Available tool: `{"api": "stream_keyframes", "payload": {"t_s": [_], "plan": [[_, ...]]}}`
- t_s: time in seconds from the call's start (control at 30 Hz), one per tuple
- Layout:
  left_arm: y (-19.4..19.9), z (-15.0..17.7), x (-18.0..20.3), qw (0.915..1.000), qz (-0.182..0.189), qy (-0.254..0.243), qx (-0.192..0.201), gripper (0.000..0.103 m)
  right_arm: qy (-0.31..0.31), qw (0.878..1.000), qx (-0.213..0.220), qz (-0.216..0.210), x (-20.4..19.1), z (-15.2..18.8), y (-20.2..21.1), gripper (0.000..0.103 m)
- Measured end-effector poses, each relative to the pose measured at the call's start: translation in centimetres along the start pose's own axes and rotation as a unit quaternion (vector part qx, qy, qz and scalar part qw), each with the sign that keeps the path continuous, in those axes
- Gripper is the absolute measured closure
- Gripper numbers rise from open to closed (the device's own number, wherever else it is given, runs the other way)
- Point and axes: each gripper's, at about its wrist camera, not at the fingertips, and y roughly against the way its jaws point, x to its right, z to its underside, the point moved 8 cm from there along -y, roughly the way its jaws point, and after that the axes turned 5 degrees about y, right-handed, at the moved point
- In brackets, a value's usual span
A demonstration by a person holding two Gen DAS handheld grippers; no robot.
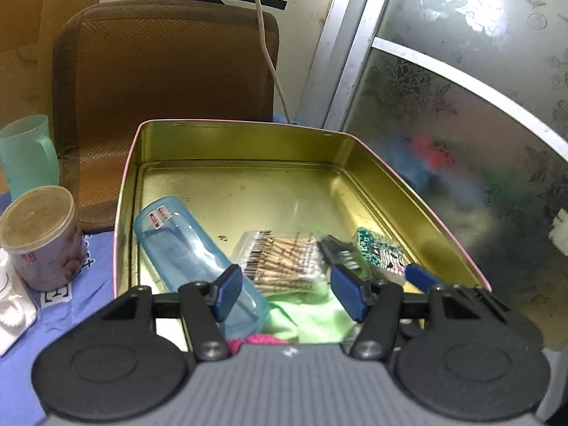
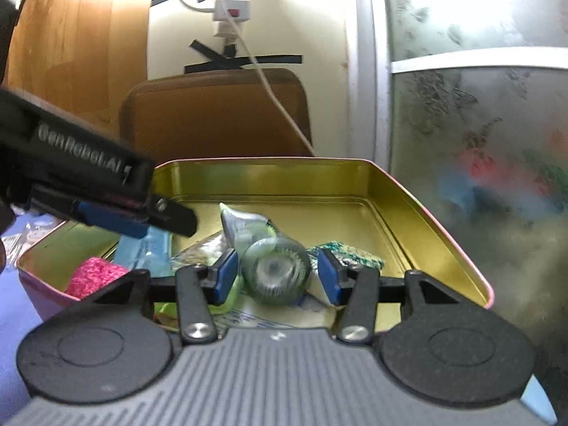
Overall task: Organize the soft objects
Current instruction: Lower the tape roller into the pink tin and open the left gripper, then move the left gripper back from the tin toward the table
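An open gold tin [image 1: 372, 163] holds a clear blue case [image 1: 184, 248], a pack of cotton swabs [image 1: 280, 259], a light green cloth [image 1: 312, 316], a pink cloth [image 1: 255, 339] and a teal patterned packet [image 1: 376, 248]. My left gripper [image 1: 287, 291] hangs over the tin's near end, open, with the green cloth and swab pack below its jaws. In the right wrist view my right gripper [image 2: 277, 277] is shut on a tube [image 2: 273, 277] whose green cap faces the camera. The left gripper [image 2: 106, 209] reaches in from the left above the pink cloth [image 2: 92, 277] and the tin [image 2: 426, 220].
Left of the tin, on a blue tablecloth [image 1: 96, 273], stand a mint cup [image 1: 28, 152] and a round lidded jar [image 1: 39, 238]. A brown cushion [image 1: 167, 81] leans behind the tin. A frosted glass door [image 1: 461, 106] runs close along the right side. A white cable [image 1: 266, 46] hangs down.
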Motion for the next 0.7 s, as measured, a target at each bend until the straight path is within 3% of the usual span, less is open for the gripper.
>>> {"api": "stream_keyframes", "payload": {"t_s": [0.37, 0.7], "plan": [[3.9, 0.6, 0.6, 0.9972, -0.033, -0.052, 0.042, 0.035, -0.021, 1.0, 0.018, -0.004, -0.7, -0.8, 2.1, 0.05], [8.3, 2.9, -1.5, 0.9931, -0.078, -0.067, 0.057, 0.034, -0.046, 0.999, 0.016, -0.019, -2.4, -0.5, 4.6, 0.05]]}}
